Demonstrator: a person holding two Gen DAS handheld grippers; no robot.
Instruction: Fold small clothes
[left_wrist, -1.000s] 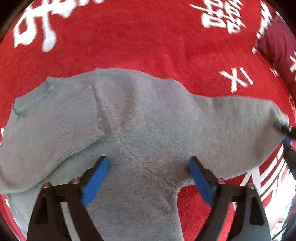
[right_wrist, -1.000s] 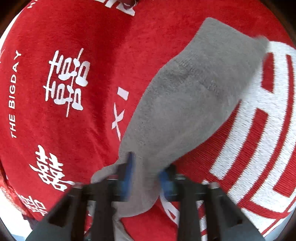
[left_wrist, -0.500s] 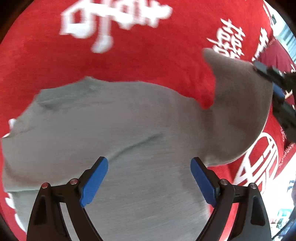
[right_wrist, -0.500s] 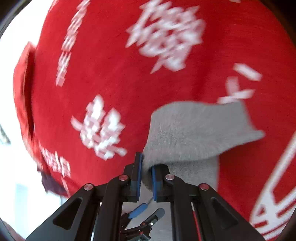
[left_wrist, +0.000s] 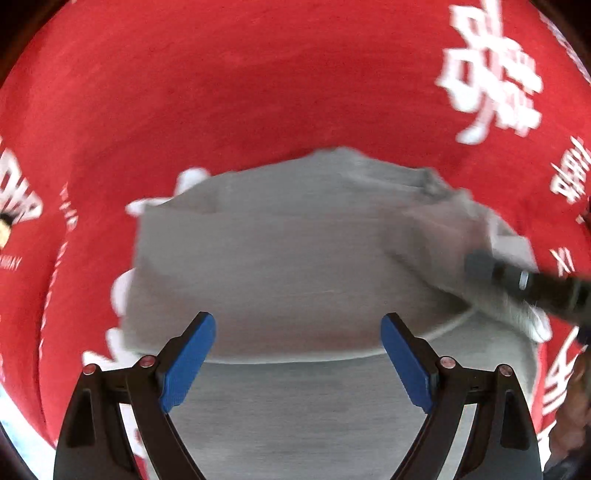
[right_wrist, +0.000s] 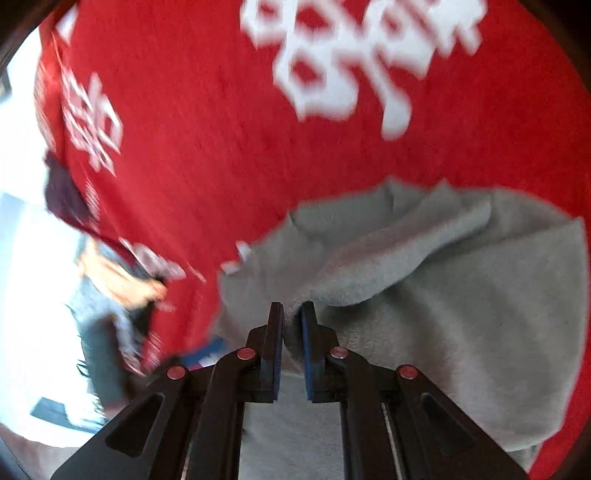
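A grey knitted garment (left_wrist: 288, 258) lies flat on the red cloth, blurred by motion. My left gripper (left_wrist: 298, 332) hovers over its near part, open wide, with nothing between the blue pads. From the right, my right gripper (left_wrist: 517, 280) reaches in as a dark finger holding the sleeve over the garment's body. In the right wrist view the right gripper (right_wrist: 292, 317) pinches the sleeve end (right_wrist: 399, 251), which lies folded over the grey garment (right_wrist: 461, 314). Its jaws are opening slightly, with grey fabric still between the pads.
A red cloth with large white characters (left_wrist: 258, 92) covers the surface under the garment (right_wrist: 203, 147). Its edge drops off at the left of the right wrist view, where a person's hand (right_wrist: 125, 284) and a bright floor show. A dark red item (right_wrist: 62, 192) sits at that edge.
The right gripper has swung the sleeve from its spread position across onto the garment's body. The left gripper has slid across the garment and stayed open.
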